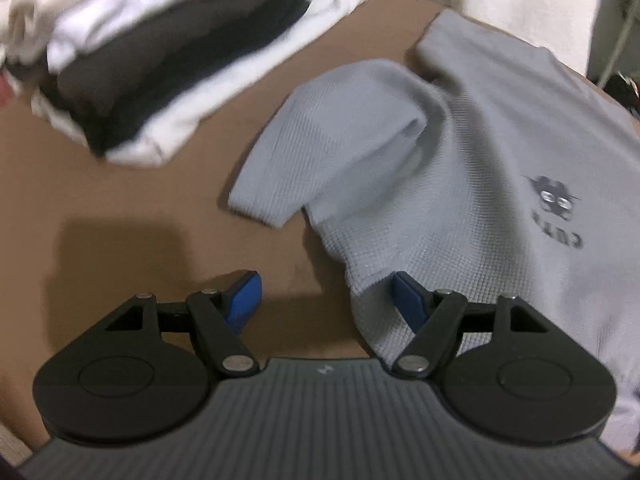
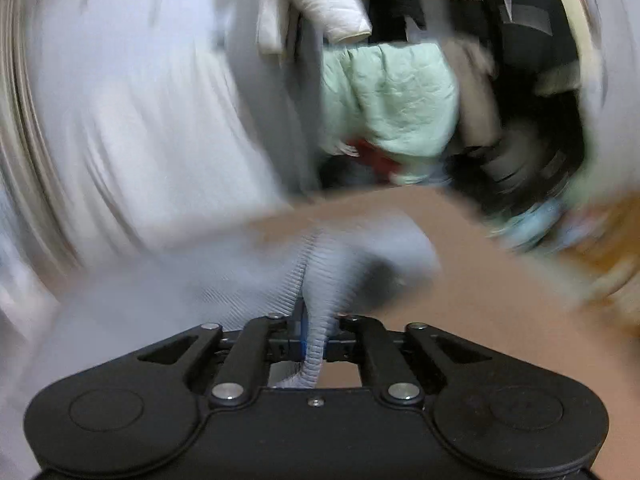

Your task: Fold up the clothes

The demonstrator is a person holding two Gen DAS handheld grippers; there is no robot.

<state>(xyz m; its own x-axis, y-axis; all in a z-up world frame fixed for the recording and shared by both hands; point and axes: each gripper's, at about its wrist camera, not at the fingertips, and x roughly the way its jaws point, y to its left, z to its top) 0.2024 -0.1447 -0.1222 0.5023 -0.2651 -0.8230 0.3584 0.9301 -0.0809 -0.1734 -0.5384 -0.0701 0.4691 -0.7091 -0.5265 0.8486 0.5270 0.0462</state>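
— So, where is the shirt?

— Over the right half of the left wrist view: a grey waffle-knit T-shirt (image 1: pixel 480 184) lies on the brown tabletop (image 1: pixel 140 216), a dark printed logo (image 1: pixel 554 200) near the right edge of the frame. One short sleeve (image 1: pixel 320 148) is rumpled at the centre, pointing toward the lower left.

— And the left gripper (image 1: pixel 324 296)?

— Its jaws are spread wide, with nothing between them. The blue pad (image 1: pixel 244 296) at lower left hangs over bare tabletop; the other blue pad sits at the shirt's lower left edge, the cloth touching it or just beside it.

— Anything else on that surface?

— A stack of folded clothes (image 1: pixel 168 60) in the upper left of the frame, white, grey and black layers, apart from the shirt.

— What about the right wrist view?

— Heavily blurred. Still, the right gripper (image 2: pixel 314 340) shows clearly at the bottom centre: its jaws are pressed together, pinching a ribbed grey edge of the shirt (image 2: pixel 316 276), which rises from them toward the middle of the frame. Brown tabletop spreads at the right, pale fabric fills the left, and a mint-green quilted item (image 2: pixel 392 100) sits at upper centre.
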